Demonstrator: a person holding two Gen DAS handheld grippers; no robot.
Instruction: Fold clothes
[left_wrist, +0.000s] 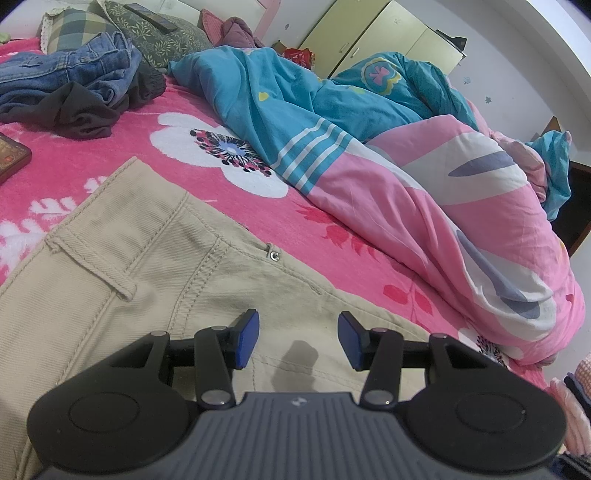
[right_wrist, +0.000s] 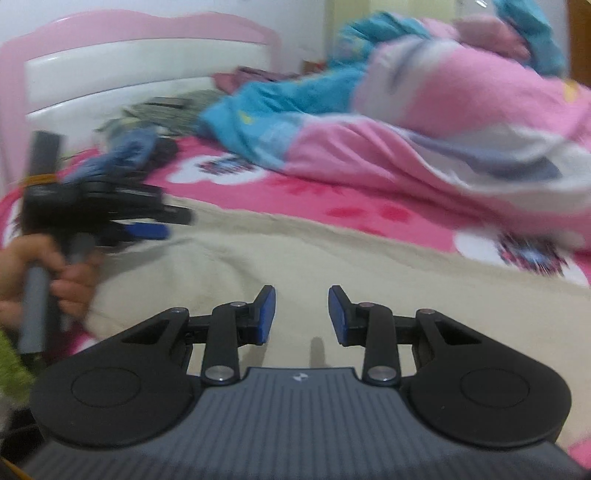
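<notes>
- Beige trousers (left_wrist: 122, 266): spread flat on the pink floral bedspread (left_wrist: 229, 206), waistband end directly beneath the left gripper (left_wrist: 298, 339), length running off toward the right gripper (right_wrist: 302, 314)
- Left gripper: jaws partly apart, nothing between them, poised just above the cloth, apparently nearer the waistband
- Right gripper: jaws partly apart, empty, over plain beige cloth; view blurred
</notes>
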